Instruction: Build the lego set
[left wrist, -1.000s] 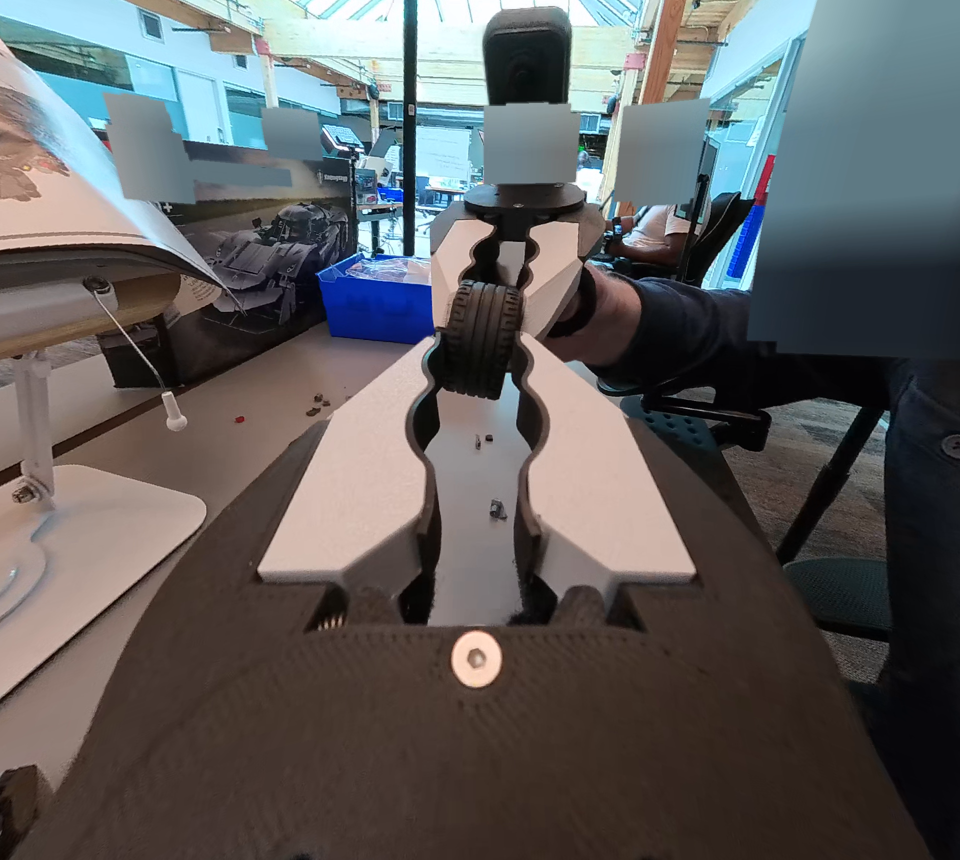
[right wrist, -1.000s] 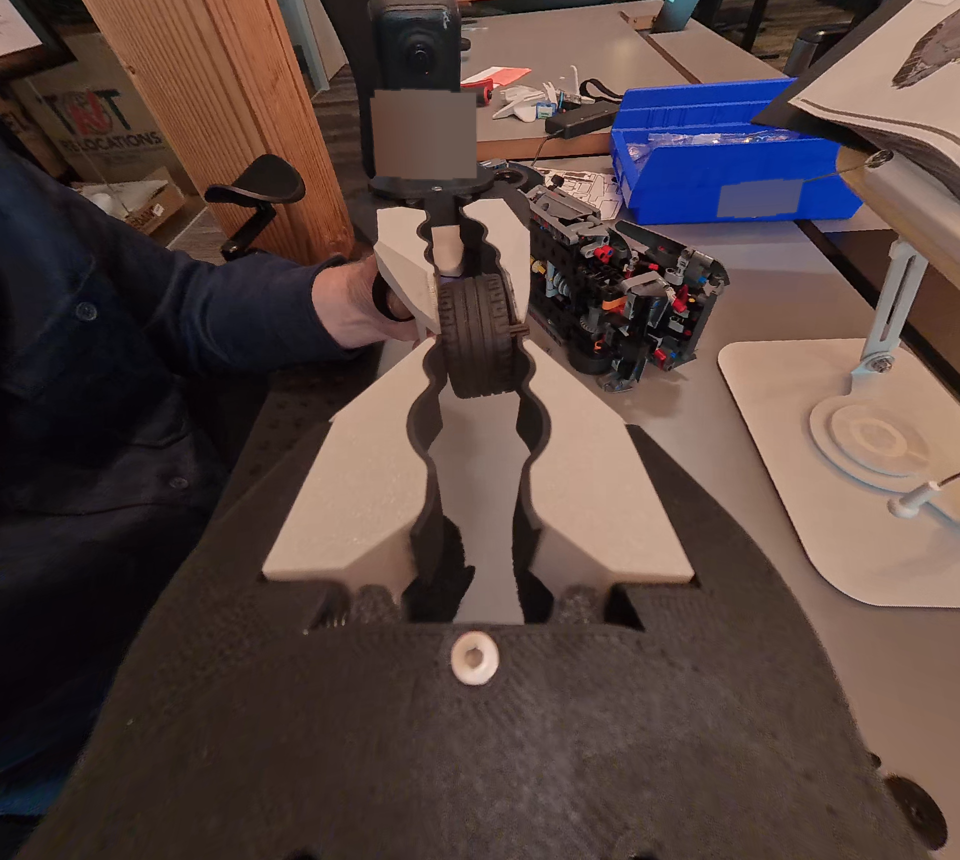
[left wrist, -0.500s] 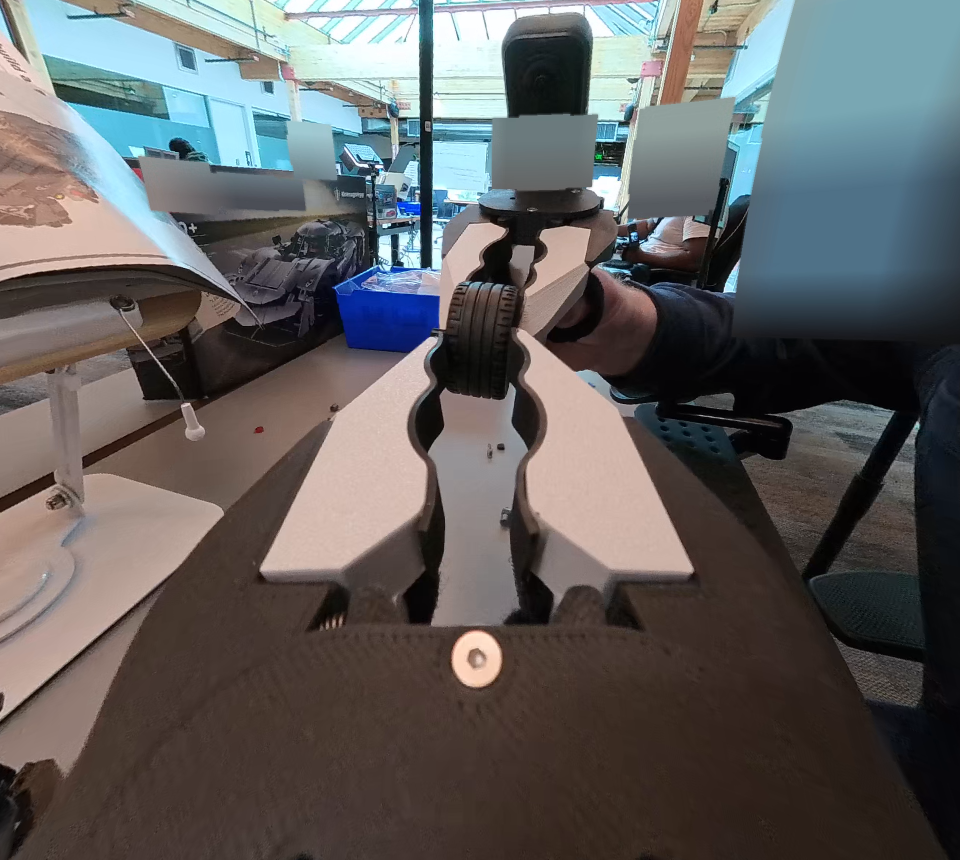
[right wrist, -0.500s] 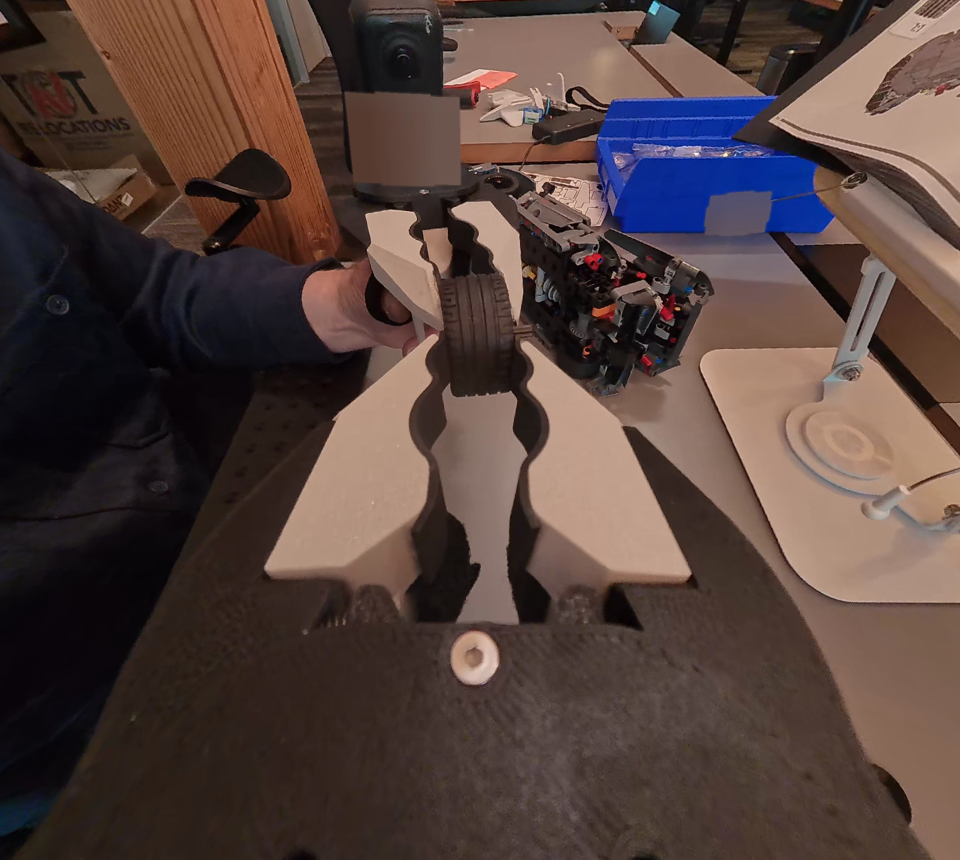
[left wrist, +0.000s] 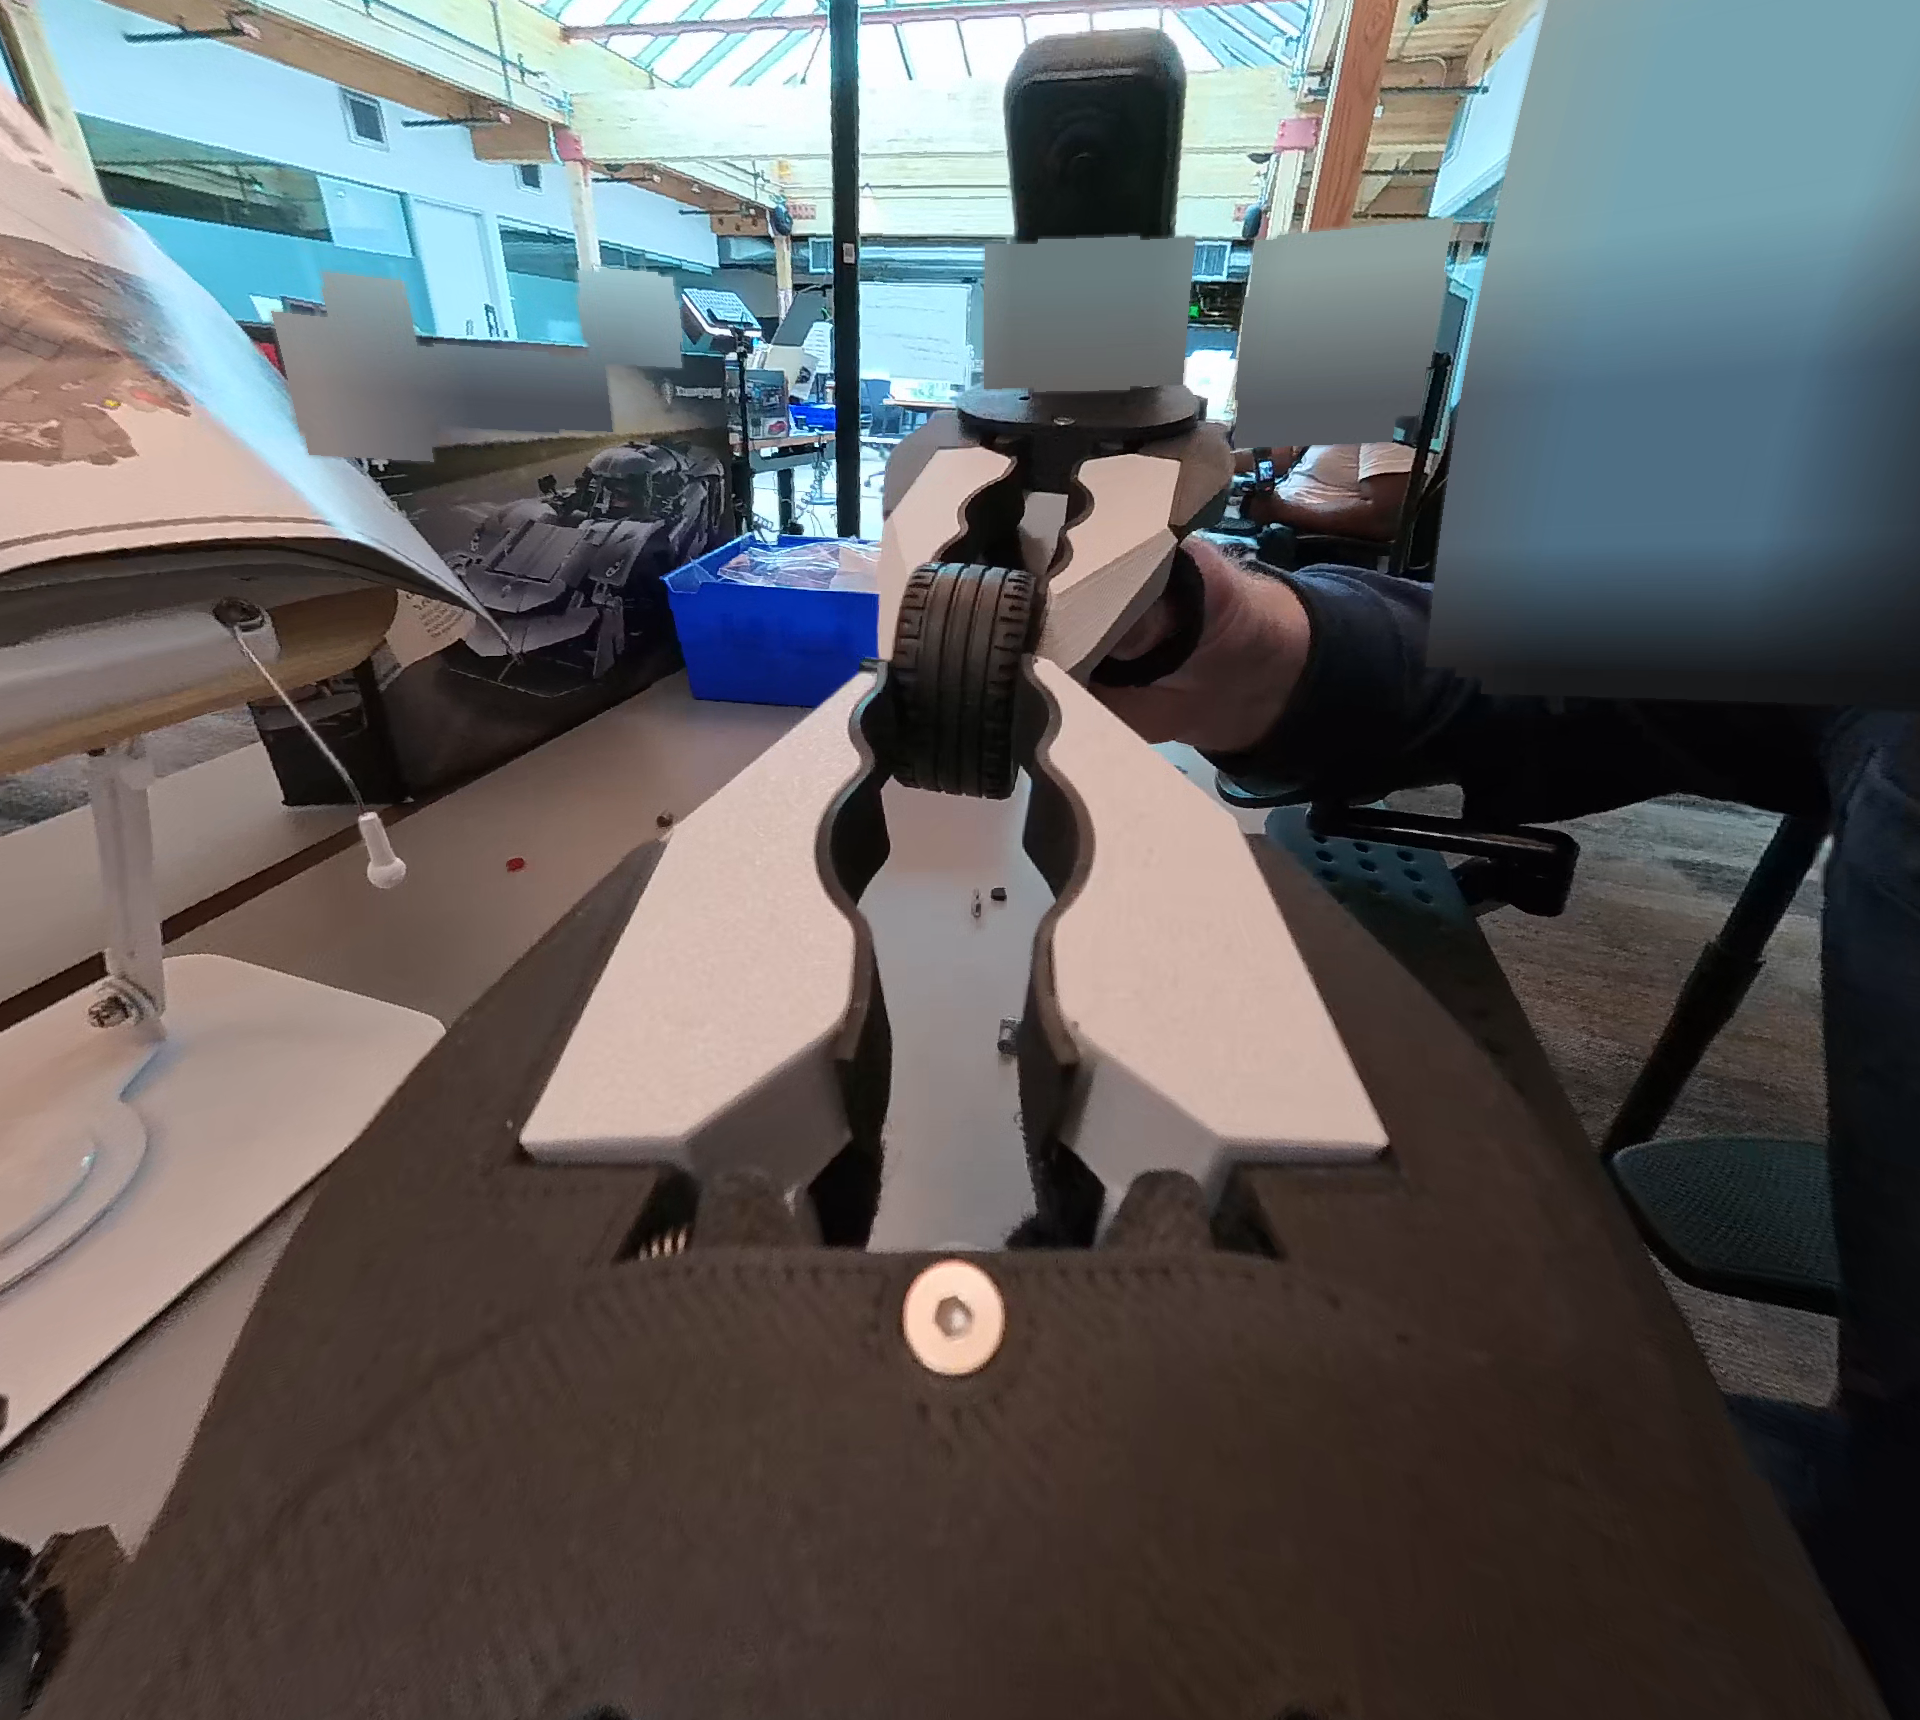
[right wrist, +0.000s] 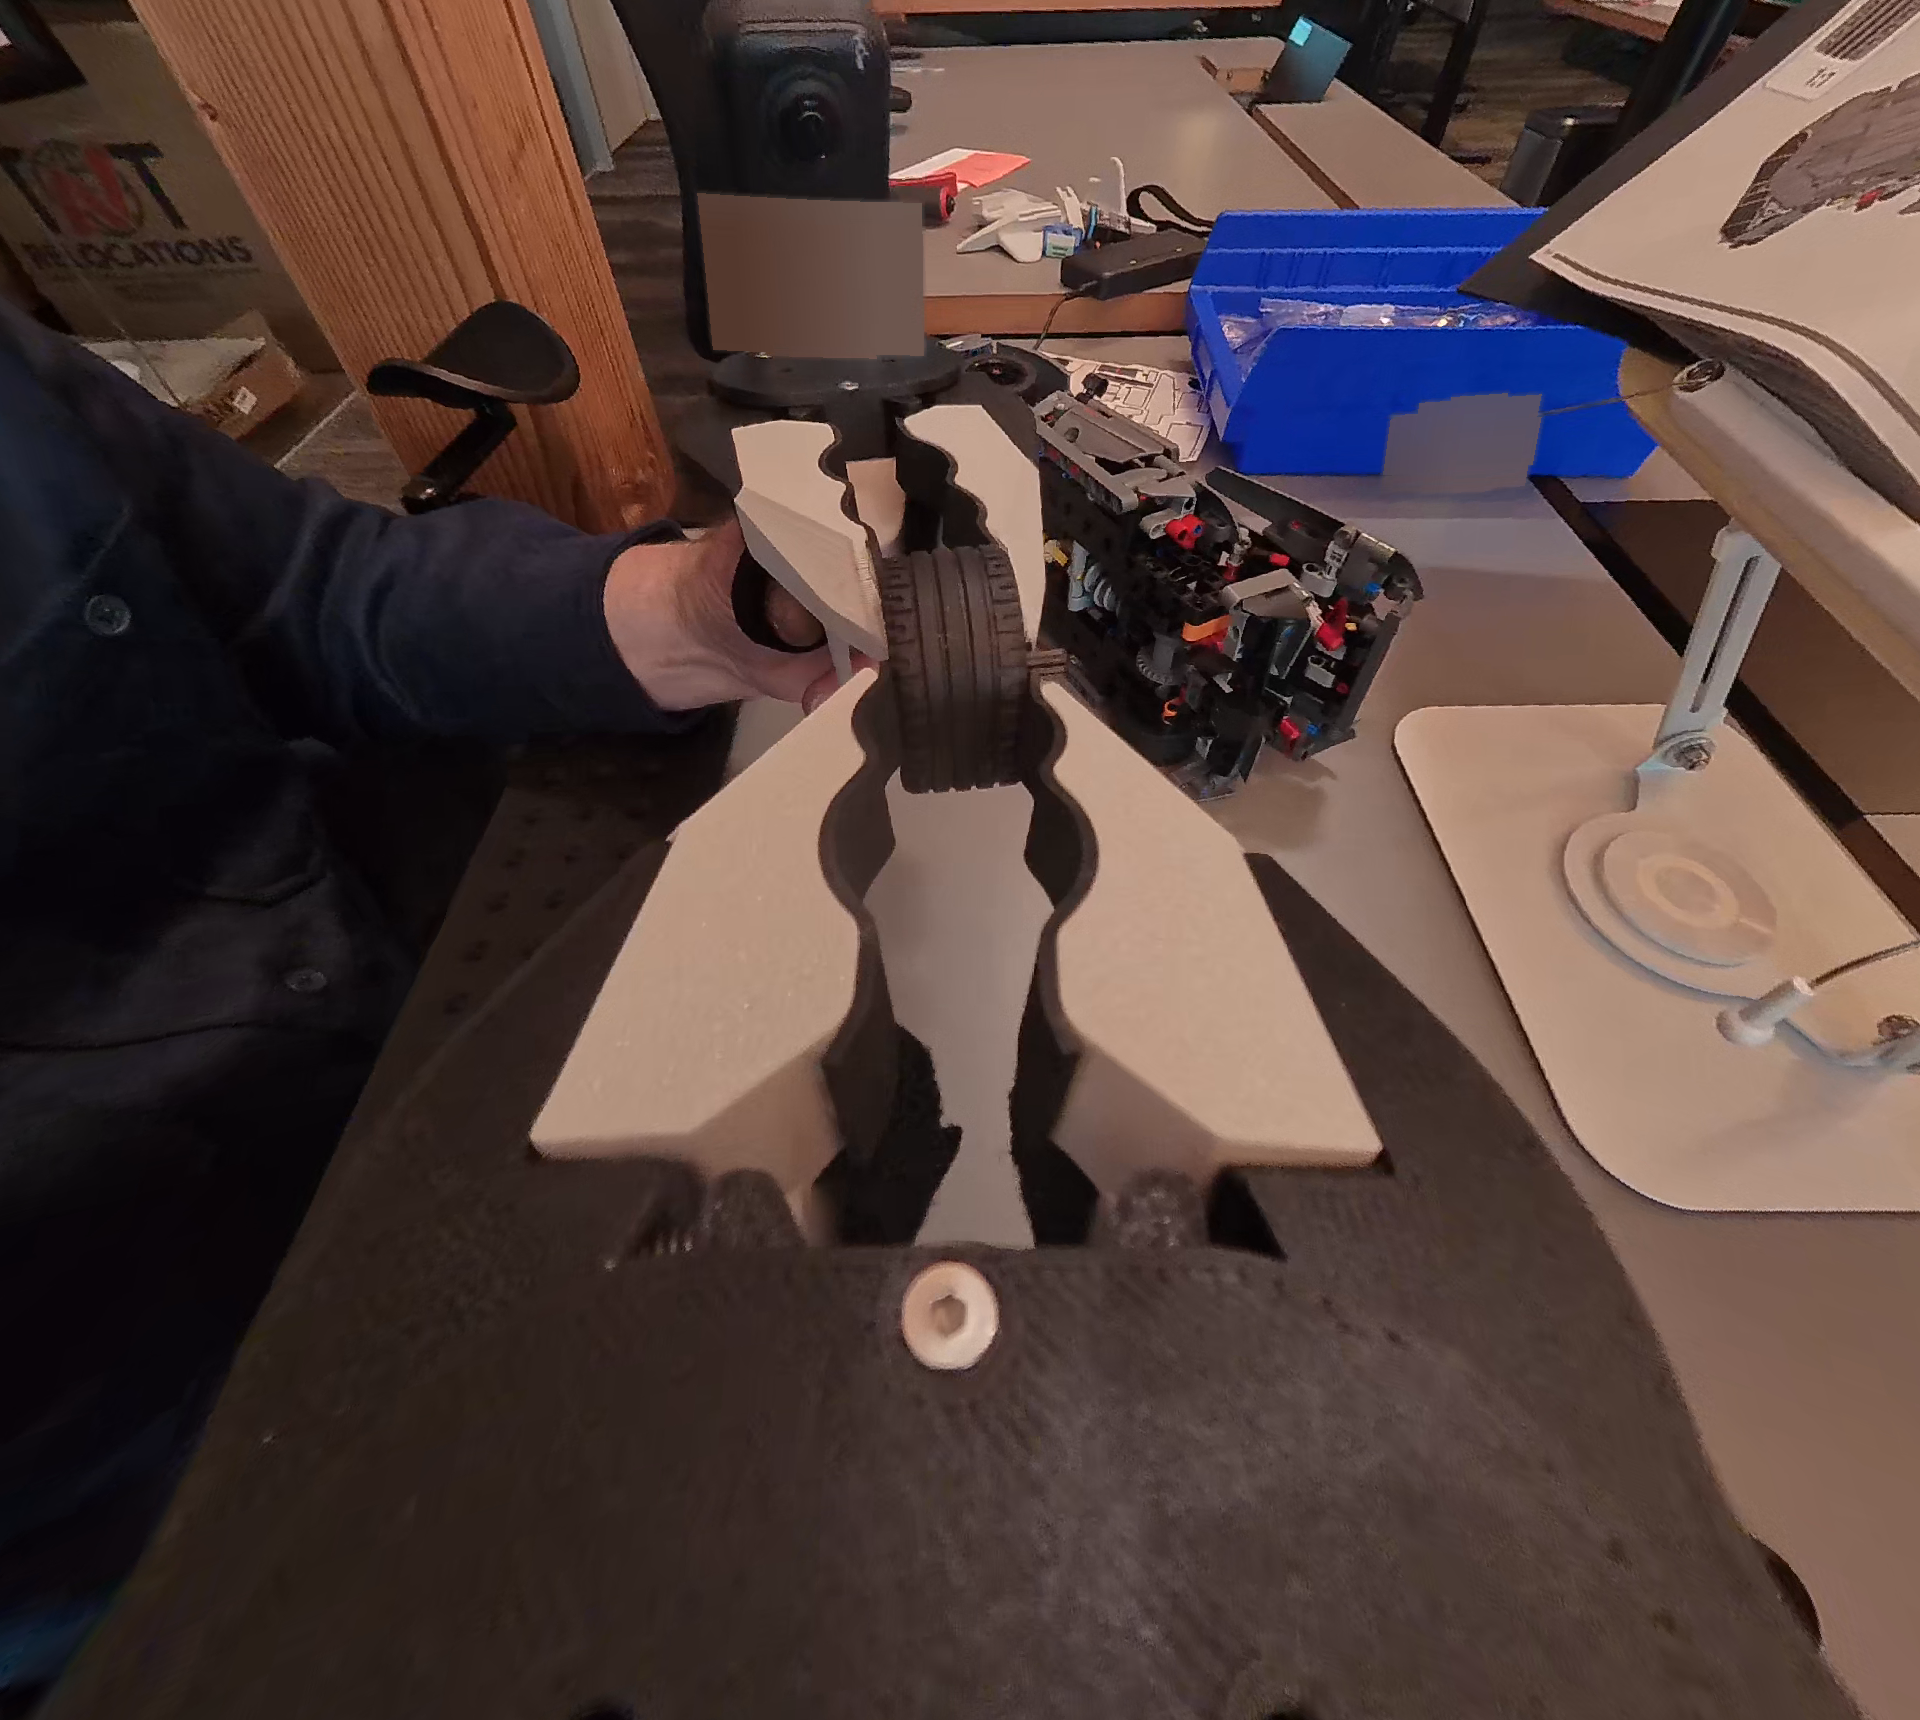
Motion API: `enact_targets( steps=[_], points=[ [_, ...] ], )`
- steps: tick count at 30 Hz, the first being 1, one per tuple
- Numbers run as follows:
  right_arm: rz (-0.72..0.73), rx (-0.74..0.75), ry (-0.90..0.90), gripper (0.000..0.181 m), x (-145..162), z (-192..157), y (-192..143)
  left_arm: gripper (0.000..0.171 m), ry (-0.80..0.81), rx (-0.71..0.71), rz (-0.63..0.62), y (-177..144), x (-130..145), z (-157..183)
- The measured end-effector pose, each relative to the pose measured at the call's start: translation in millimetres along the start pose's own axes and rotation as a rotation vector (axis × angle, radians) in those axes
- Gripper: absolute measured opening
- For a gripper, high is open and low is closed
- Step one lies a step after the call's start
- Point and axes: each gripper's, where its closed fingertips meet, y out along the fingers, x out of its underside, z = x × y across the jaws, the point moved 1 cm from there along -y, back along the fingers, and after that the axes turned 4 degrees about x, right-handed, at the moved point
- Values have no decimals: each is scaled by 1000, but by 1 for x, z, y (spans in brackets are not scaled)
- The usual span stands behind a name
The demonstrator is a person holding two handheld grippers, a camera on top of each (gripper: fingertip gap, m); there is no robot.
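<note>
Black grooved tyre (left wrist: 961,678), blue bin (right wrist: 1382,340), white-fingered tools.

The tyre (left wrist: 964,678) looks like matt black rubber with a grooved tread. The left tongs (left wrist: 961,714) have pale grey plastic fingers (left wrist: 727,964) with a fine grainy, matt face, on a black body of rough layered plastic; the right tongs (right wrist: 961,714) look the same. The 1 screw (left wrist: 953,1319) is shiny metal. The tabletop (right wrist: 1455,621) is smooth, matt grey. The bin (right wrist: 1382,351) is glossy blue plastic. The stand (right wrist: 1621,974) is white painted metal, satin smooth. The booklet (left wrist: 125,423) is paper. The post (right wrist: 343,112) is ribbed bare wood. The sleeve (right wrist: 312,621) is dark cloth.
</note>
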Motion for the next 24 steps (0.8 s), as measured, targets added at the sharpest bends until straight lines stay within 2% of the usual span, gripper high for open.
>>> enact_targets(
  steps=[7, 13, 17, 18, 20, 22, 24],
  points=[
    [34, -75, 156, 22, 4, 12, 5, 22, -237, 38, 36, -1, 2, -16],
    [57, -143, 282, 22, 7, 15, 4, 21, -322, 69, 63, -3, 2, -19],
    [38, -57, 185, 24, 7, 19, 5, 21, -373, 67, 83, -6, 1, -25],
    [45, -21, 162, 33, 5, 21, 3, 21, -390, 54, 90, -8, 1, -28],
    [55, 32, 119, 39, 0, 26, -1, 20, -423, 38, 108, -13, 0, -34],
    [25, 128, -9, 50, -2, 30, -3, 20, -452, 14, 123, -18, -2, -41],
    [-46, 269, -233, 56, -6, 30, -1, 20, -485, 6, 119, -19, -2, -43]
  ],
)
